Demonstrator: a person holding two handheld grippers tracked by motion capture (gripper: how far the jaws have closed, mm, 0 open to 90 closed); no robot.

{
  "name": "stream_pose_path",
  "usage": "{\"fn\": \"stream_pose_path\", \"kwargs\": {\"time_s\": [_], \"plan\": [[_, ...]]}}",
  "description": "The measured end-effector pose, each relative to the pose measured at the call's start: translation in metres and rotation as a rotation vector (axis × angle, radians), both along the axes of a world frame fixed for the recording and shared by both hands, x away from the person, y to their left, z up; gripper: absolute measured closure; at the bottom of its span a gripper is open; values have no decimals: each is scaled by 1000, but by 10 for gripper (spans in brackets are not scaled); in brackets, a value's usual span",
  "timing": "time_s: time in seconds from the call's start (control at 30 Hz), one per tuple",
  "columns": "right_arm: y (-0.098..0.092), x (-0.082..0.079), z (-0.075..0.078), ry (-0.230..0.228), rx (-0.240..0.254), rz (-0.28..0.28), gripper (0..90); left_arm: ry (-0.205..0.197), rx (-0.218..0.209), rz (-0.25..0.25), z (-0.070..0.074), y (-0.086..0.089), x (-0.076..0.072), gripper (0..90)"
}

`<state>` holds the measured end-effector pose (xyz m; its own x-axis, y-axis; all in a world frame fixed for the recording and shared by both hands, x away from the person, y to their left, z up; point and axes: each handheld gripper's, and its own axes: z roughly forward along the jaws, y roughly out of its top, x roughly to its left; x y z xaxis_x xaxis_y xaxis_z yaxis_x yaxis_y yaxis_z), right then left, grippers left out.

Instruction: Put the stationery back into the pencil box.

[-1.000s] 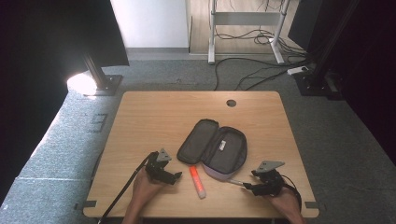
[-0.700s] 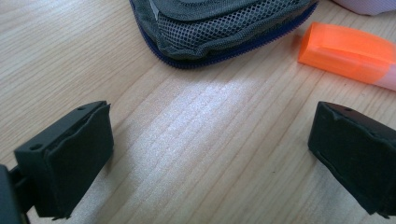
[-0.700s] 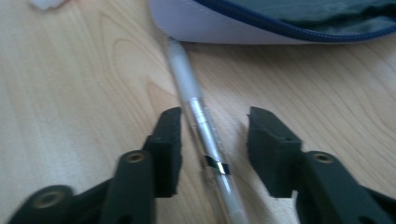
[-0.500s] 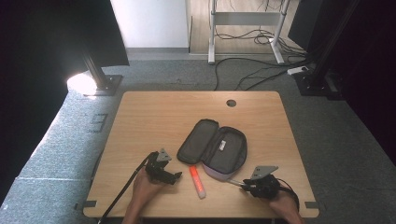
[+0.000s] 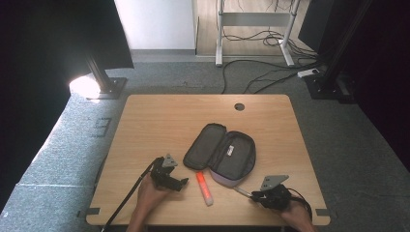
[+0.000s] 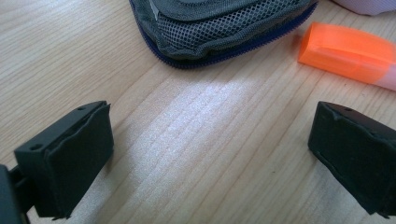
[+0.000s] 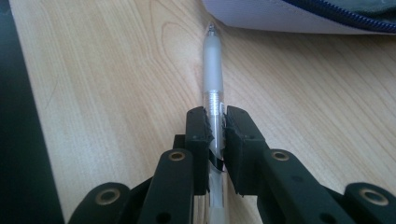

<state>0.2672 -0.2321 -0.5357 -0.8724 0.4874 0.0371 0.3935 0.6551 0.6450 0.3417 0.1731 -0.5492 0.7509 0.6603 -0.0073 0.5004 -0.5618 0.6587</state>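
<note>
The pen is lying on the tabletop, its tip pointing at the lilac underside of the open case and stopping just short of it. The right tool is clamping the pen's clear barrel; its jaws have just been closing, with the pen between them. In the high view the same tool is sitting near the front edge, the pen reaching from it toward the case. The grasp therefore appears made; lifting the pen and placing it in the case is, by this reading, still to come. An orange marker is lying on the wood beside the case, not yet handled. The left tool is resting with its jaws wide apart, holding nothing, the marker just ahead of it.
</note>
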Motion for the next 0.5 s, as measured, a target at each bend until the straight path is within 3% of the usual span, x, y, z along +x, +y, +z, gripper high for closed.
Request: {"fn": "stream_pose_path", "kwargs": {"time_s": [0.5], "plan": [[-11, -7, 19, -1, 40, -12, 786, 0, 0, 0, 0, 0, 0, 0]]}}
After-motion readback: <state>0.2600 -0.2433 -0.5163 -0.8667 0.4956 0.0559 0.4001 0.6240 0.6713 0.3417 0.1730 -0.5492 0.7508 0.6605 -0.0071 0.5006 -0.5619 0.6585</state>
